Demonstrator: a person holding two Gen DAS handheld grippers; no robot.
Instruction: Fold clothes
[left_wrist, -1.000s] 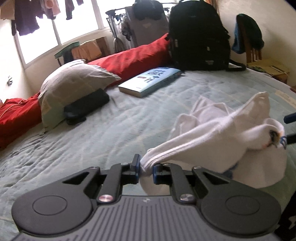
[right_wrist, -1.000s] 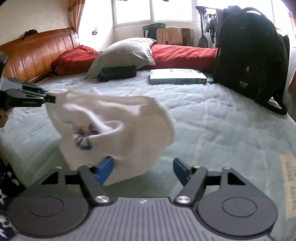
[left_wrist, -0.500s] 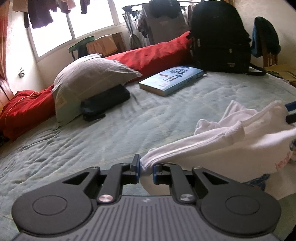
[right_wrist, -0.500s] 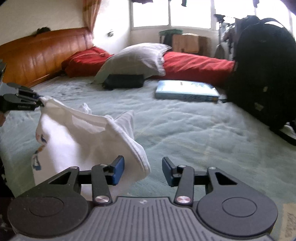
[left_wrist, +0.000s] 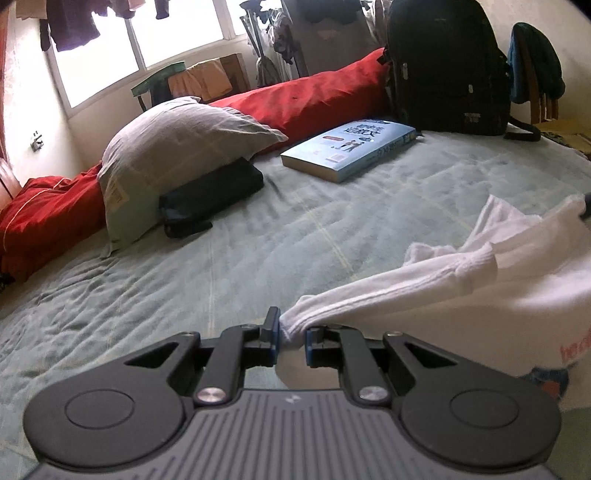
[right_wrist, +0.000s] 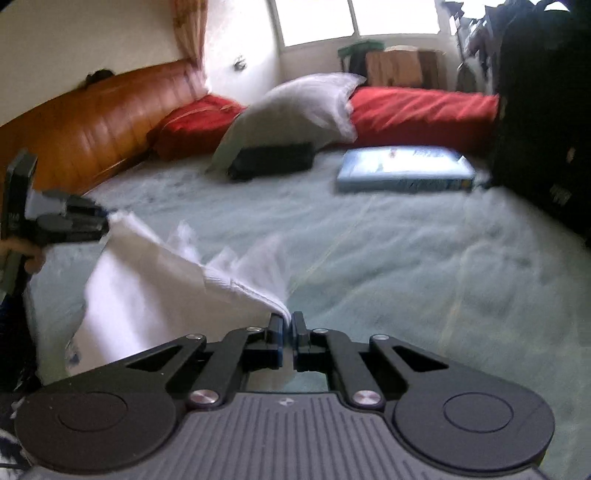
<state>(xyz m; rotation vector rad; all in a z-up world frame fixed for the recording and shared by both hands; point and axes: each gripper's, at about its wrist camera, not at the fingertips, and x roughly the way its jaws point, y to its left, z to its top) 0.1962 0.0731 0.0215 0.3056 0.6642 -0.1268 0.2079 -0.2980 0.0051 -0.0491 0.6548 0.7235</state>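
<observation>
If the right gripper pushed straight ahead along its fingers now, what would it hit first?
Probably bare green bedspread: the right gripper, shut on the white shirt, points across open bed. Further along lies the blue book, though blur makes depth uncertain.

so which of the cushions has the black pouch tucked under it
The grey pillow; the black pouch sits under its front edge. The red bolster and red cushion have nothing beneath.

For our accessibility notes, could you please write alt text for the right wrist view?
The right gripper pinches an edge of a white cotton garment, stretched above a pale green bedspread to the left gripper. Behind lie a grey pillow, a light blue book and a black backpack.
</observation>
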